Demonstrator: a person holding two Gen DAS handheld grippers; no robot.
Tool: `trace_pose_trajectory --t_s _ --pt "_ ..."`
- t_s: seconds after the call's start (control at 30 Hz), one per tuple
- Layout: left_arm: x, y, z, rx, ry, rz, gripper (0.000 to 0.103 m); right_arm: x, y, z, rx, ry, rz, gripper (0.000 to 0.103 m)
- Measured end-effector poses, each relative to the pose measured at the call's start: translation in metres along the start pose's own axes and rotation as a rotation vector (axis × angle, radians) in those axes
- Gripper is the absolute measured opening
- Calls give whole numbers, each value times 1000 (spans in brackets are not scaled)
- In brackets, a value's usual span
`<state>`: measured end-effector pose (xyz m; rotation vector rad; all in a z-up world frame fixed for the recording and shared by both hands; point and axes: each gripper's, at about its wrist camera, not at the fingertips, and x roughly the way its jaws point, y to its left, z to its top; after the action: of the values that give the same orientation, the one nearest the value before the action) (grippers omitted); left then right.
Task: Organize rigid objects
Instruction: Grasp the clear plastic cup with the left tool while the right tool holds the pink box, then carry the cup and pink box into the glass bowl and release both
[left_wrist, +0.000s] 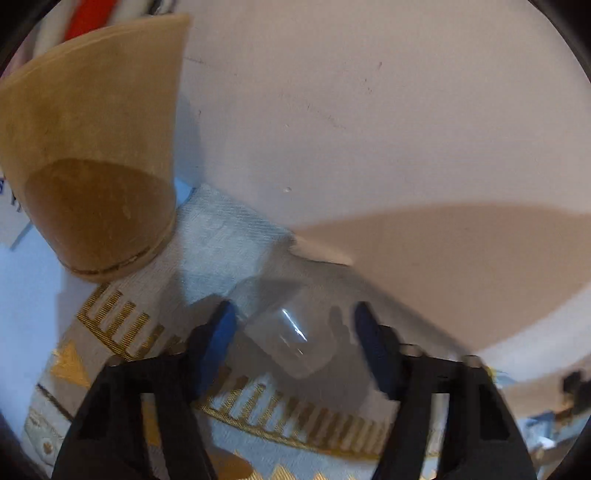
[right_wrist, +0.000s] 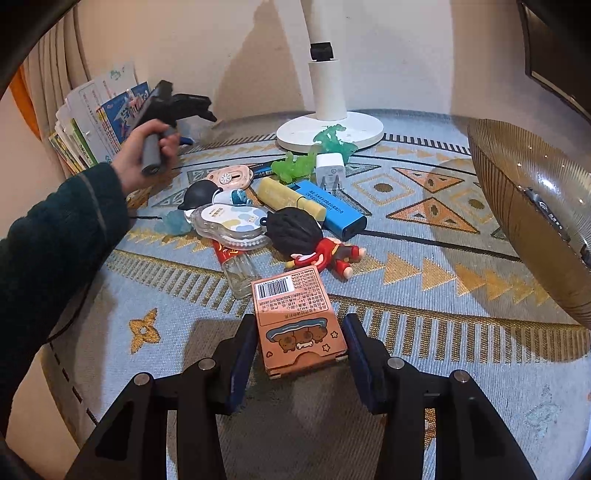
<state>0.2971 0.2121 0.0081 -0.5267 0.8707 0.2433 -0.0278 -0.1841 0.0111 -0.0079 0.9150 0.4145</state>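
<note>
Rug (right_wrist: 424, 266) | left tongs (left_wrist: 295, 325) straddle blurred clear object (left_wrist: 291, 339), unclenched | right tongs (right_wrist: 301, 345) grasp orange box (right_wrist: 295, 321)

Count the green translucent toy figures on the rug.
2. One green figure stands against the white lamp base; the other lies just in front, left of the white charger. The pile could hide more.

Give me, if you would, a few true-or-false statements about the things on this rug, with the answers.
1. An orange box sits between the right gripper's fingers. True.
2. The doll in red stands upright. False: it lies on the rug.
3. A white stand rests on the rug. True.
4. The blue box lies far from the pile. False: it lies against a yellow stick in the pile.
</note>
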Motion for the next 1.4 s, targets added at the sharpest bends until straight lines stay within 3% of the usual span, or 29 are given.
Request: trace_pose_trajectory --t_s 0.17,0.3,0.53,0.77,0.9,0.97,1.03,1.17,1.2,1.27,1.4 --pt "-7 -19 -17 111 -41 64 44 -1 -2 0 14 -2 22 46" --pt "-45 -33 -46 218 -65 -30 44 -2 -4 -1 24 -4 30 46" --pt "-176 -38 -159 415 -85 -186 44 -8 -13 -1 81 -26 52 46" --pt "-254 -14 -258 461 -64 -327 44 -30 -14 -25 134 -5 79 46" --pt "-250 -14 -295 431 -29 -344 44 -28 -4 -32 71 12 38 46" --pt "-252 -10 -309 398 -32 -359 44 -24 1 -27 41 25 27 60" --pt "-244 -5 -311 375 -39 -351 44 -21 4 -20 24 21 -8 66" --pt "-229 2 -312 346 -29 -334 44 -3 7 -5 9 47 -72 67" --pt "-228 3 -312 345 -25 -329 44 0 10 -2 -6 36 -87 66" --pt "-230 1 -312 353 -40 -333 44 4 17 0 -50 29 -119 42" --pt "-228 -8 -316 406 -31 -317 44 1 27 -5 -96 15 -126 40"
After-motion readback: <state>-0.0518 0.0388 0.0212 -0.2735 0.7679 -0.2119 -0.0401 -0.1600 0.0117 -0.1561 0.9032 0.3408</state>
